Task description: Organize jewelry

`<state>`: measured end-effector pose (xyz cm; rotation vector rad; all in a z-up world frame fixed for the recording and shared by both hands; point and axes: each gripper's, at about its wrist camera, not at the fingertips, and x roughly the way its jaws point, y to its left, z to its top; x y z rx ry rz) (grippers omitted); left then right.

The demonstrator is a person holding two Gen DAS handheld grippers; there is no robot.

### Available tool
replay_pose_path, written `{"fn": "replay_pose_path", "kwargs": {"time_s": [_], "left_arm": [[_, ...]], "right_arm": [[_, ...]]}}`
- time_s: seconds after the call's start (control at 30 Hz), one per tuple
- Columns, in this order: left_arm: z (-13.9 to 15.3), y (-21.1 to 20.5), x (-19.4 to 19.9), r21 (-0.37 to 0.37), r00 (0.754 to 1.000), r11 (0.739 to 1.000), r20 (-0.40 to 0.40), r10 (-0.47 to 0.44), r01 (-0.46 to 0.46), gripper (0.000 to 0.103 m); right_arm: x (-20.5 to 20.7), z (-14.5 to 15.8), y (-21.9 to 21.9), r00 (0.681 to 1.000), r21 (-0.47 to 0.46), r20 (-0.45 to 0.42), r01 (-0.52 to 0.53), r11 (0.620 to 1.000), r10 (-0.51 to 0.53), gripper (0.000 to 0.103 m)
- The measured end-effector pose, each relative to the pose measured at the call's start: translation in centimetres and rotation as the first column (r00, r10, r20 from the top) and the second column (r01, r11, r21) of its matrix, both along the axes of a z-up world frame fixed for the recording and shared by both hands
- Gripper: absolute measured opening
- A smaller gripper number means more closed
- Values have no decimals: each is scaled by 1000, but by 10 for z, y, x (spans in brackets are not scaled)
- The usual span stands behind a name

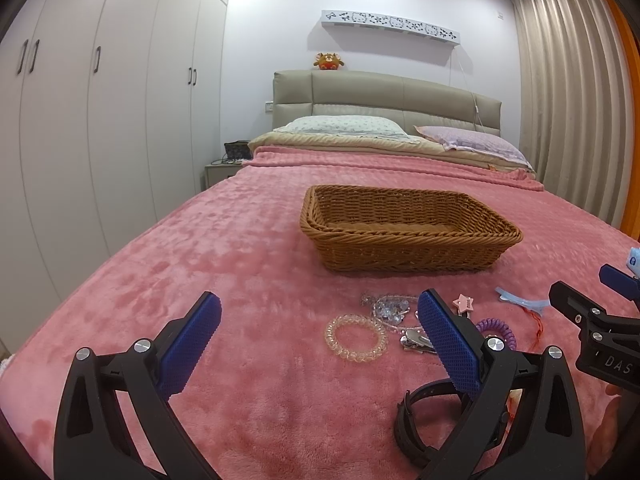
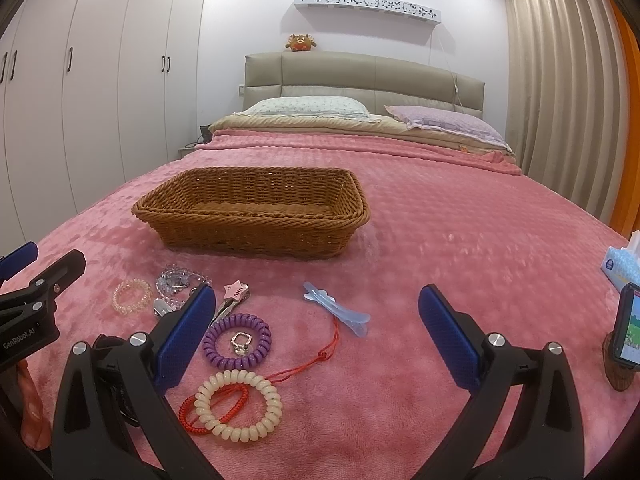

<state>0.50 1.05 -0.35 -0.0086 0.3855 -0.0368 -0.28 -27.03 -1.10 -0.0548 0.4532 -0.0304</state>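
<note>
The left gripper [image 1: 318, 344] was held low over the pink blanket [image 2: 460, 216], its fingers spread wide with nothing between them. Just ahead of it a clear coil bracelet [image 1: 356, 338] was seen, then crystal beads [image 1: 390, 306], a star clip [image 2: 237, 292], a purple coil band [image 2: 237, 341] with a ring [image 2: 240, 343] inside it, a cream coil band [image 2: 239, 408] over a red cord [image 2: 312, 362], and a blue clip [image 2: 336, 309]. Beyond these the empty wicker basket [image 2: 256, 236] was set. The right gripper [image 2: 313, 340] was likewise held wide open and empty, above the cord.
</note>
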Motion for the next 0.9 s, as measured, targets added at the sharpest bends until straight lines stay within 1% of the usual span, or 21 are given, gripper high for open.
{"fn": "replay_pose_path", "kwargs": {"time_s": [0.47,0.53,0.57,0.63,0.7,0.77,0.87,0.9], "left_arm": [[0,0,1,-1,1000,1000,-3,0,0,96],[0,0,1,-3,1000,1000,-7,5,-5,96],[-1,1,1,-8,1000,1000,-9,6,-6,96],[-1,2,2,-22,1000,1000,-16,6,-7,96],[-3,4,3,-38,1000,999,-27,-1,0,96],[-3,5,5,-45,999,999,-39,-1,-1,96],[-3,9,7,-69,998,998,-56,-16,12,95],[-2,11,8,-82,997,996,-69,-27,21,91]], "right_arm": [[-1,0,1,1000,-6,3,-1,1000,1,97],[-2,0,0,1000,-2,15,17,1000,-17,97],[-5,1,-2,999,5,34,38,999,-38,96],[-7,2,-10,998,43,51,47,998,-49,91],[-2,0,-16,998,66,27,46,997,-48,89],[3,-1,-19,999,78,-2,36,996,-36,83],[5,-1,-23,1000,91,-16,28,995,-27,81],[5,1,-26,999,99,-20,28,995,-26,81]]}}
